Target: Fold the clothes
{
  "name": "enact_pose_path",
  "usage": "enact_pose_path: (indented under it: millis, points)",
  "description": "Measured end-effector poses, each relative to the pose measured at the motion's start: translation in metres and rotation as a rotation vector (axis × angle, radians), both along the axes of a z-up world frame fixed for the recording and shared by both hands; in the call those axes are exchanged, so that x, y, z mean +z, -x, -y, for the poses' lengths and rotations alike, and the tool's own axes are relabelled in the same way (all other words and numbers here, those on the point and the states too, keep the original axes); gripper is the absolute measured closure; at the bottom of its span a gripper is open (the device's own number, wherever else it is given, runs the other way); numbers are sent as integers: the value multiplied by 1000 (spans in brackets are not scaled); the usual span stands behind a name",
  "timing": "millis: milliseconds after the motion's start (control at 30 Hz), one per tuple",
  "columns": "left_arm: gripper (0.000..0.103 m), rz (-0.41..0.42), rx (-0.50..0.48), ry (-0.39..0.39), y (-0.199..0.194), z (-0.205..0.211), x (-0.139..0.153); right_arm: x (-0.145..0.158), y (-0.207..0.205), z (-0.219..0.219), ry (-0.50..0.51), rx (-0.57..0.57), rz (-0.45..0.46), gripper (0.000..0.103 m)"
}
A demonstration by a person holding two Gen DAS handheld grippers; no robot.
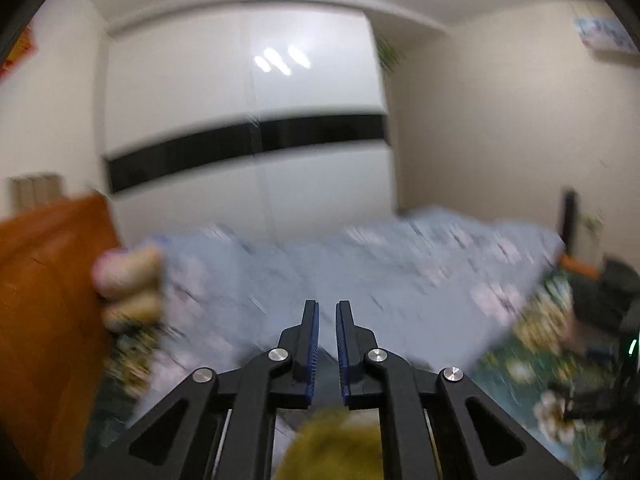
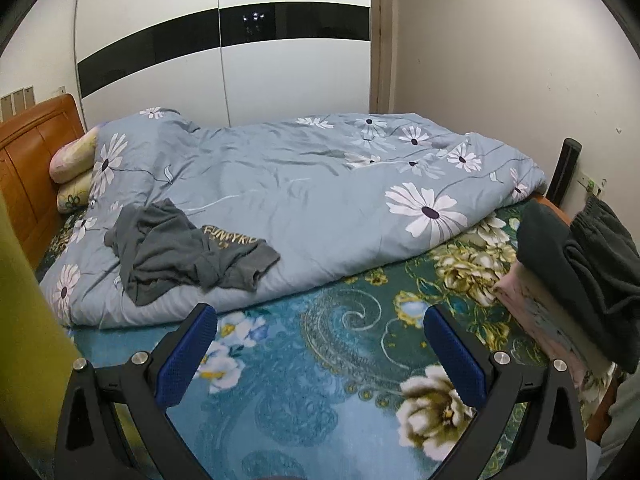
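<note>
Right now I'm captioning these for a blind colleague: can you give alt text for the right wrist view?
A crumpled grey T-shirt lies on a blue daisy-print duvet covering a bed. The open right hand-held gripper hovers over the teal floral bedsheet in front. Folded clothes are stacked at the right edge, and a white wardrobe stands behind.

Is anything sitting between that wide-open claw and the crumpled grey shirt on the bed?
Nothing visible does. Between the right gripper and the grey shirt lie only bare floral sheet and the quilt's near edge, which the shirt rests on.

Left gripper (image 1: 327,312) jaws nearly closed, right gripper (image 2: 320,330) jaws wide
</note>
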State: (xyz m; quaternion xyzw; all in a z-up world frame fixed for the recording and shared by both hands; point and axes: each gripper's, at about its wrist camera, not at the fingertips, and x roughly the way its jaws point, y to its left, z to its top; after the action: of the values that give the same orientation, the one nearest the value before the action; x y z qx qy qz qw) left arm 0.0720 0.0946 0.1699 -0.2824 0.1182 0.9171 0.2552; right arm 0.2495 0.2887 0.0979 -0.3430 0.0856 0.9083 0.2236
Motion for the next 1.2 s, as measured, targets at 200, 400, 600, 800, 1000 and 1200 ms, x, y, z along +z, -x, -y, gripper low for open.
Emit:
enact_pose_path:
  millis: [200,400,600,800,1000,1200]
  points:
    - [101,193,46,32,1,2,-77,-11,-24,3,-4,-18,49,0]
    - [100,331,203,-92,-24,74,-110,-22,-10,23,175,181,52,0]
    - [83,492,454,-153,-100,195,-163,-95,47,88,580,465,274,0]
    - [59,723,740,-249,-185,302,-230,-156,79,138,649,555,507,27]
    - [46,925,842,-476,-239,315,-285,-190,83,141,694,516,632,32]
    - [44,1019,848,-634,-253,299,-313,-200,79,151,686,524,722,43]
